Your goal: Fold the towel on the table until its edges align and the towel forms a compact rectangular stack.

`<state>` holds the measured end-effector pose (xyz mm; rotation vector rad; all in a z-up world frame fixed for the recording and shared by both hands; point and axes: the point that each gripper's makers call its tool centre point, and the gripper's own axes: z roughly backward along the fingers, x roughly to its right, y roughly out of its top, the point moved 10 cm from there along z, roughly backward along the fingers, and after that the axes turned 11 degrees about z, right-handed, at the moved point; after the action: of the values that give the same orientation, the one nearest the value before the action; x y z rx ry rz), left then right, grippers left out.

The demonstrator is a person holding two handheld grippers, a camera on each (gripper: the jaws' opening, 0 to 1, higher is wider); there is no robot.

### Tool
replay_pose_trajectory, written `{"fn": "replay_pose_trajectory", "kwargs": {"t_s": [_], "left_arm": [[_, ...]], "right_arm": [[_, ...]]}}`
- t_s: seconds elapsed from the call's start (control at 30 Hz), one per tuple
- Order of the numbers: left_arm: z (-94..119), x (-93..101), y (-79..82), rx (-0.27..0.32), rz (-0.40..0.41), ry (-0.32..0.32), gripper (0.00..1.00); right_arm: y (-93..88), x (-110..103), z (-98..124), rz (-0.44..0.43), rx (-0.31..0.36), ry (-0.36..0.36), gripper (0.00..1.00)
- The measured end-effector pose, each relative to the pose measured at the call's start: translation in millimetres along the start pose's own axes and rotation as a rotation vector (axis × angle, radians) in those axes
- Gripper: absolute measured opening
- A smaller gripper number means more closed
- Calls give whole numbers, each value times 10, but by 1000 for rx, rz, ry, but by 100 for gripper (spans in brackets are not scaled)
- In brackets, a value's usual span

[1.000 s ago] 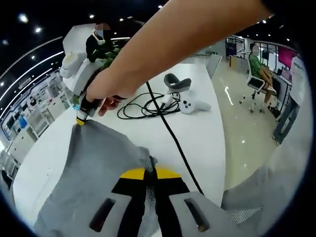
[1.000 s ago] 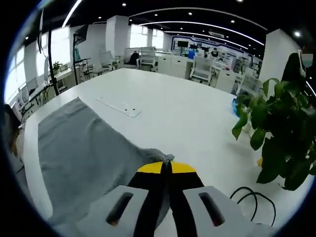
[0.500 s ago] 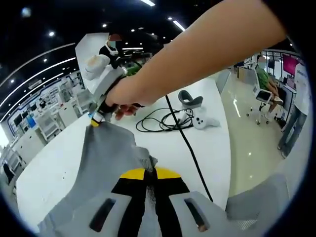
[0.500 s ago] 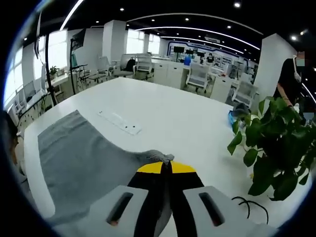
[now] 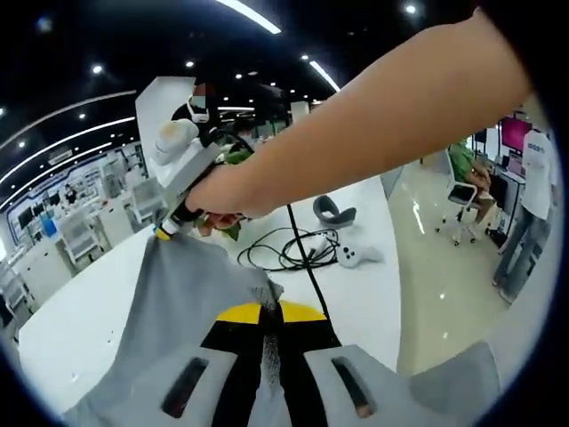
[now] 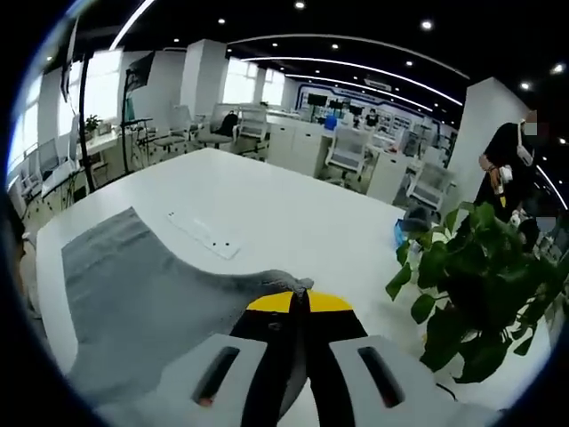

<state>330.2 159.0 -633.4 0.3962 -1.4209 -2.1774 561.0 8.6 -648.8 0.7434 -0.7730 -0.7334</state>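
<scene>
Right gripper view: towel (image 6: 133, 294) edge in tool (image 6: 297, 302).

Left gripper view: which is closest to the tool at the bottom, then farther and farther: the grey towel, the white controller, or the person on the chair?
1. Grey towel, pinched in the left tool.
2. White controller, on the table, right.
3. Seated person in green, far right across the floor.

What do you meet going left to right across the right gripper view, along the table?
Grey towel → white strip with holes lying on the table → right gripper, its fingers shut on the towel's edge → green potted plant.
</scene>
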Motion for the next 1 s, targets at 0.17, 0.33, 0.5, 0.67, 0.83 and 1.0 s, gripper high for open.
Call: {"fn": "replay_pose_trajectory", "kwargs": {"t_s": [0.17, 0.33, 0.5, 0.67, 0.83, 1.0], "left_arm": [[-30, -13, 80, 27, 37, -6, 4], [-69, -5, 206, 59, 55, -11, 4], [-27, -63, 348, 81, 25, 2, 4], [156, -202, 316, 86, -4, 38, 4], [393, -398, 208, 87, 1, 88, 4], [621, -566, 112, 89, 21, 130, 4]], "right_arm": [[23, 55, 74, 6, 19, -11, 1], [60, 147, 97, 7, 39, -27, 1], [135, 189, 117, -3, 46, -41, 1], [232, 149, 88, -4, 41, -40, 1], [339, 39, 7, -30, 28, -28, 1], [572, -82, -54, -38, 32, -13, 1]]}}
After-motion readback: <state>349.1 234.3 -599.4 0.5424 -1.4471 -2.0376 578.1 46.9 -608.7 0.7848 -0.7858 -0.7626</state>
